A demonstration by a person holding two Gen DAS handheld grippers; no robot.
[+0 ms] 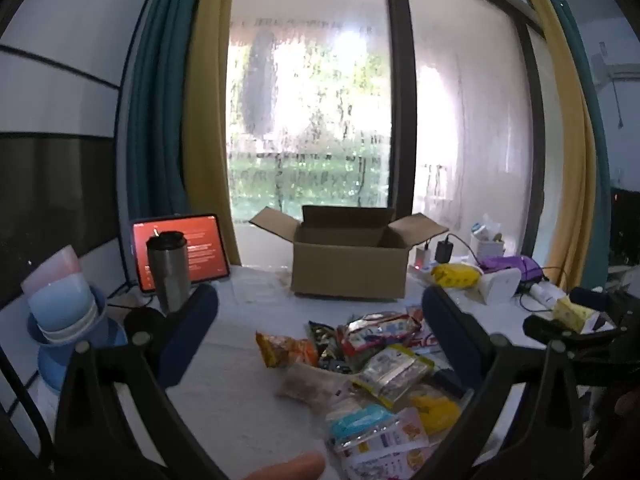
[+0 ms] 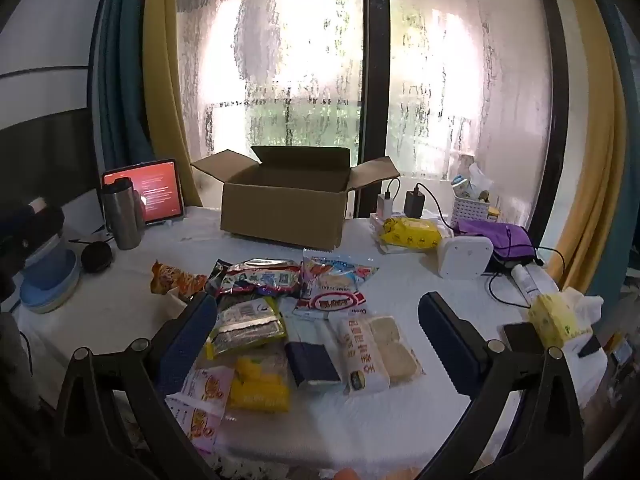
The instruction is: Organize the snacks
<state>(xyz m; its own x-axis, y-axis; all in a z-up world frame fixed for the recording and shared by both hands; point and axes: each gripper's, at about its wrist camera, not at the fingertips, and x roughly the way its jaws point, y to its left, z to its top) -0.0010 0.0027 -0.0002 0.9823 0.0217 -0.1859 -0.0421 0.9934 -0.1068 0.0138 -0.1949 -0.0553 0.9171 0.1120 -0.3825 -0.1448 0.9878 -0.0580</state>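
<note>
A heap of snack packets (image 1: 360, 364) (image 2: 280, 316) lies on the white table, with an orange bag (image 2: 176, 278) at its left and a pale bread pack (image 2: 376, 352) at its right. Behind the heap stands a cardboard box (image 1: 348, 260) (image 2: 284, 212) with its flaps open. My left gripper (image 1: 320, 320) hovers open above the heap, nothing between its fingers. My right gripper (image 2: 316, 320) is also open over the packets and holds nothing. The right gripper's body shows at the right edge of the left wrist view.
At the left stand a steel tumbler (image 1: 168, 268) (image 2: 122, 212), a red-screen tablet (image 1: 180, 246) (image 2: 154, 194) and stacked bowls (image 1: 64, 308). At the right lie chargers (image 2: 414, 200), a yellow wipes pack (image 2: 408, 232), a white device (image 2: 464, 256), a purple bag (image 2: 500, 236) and a tissue pack (image 2: 556, 316).
</note>
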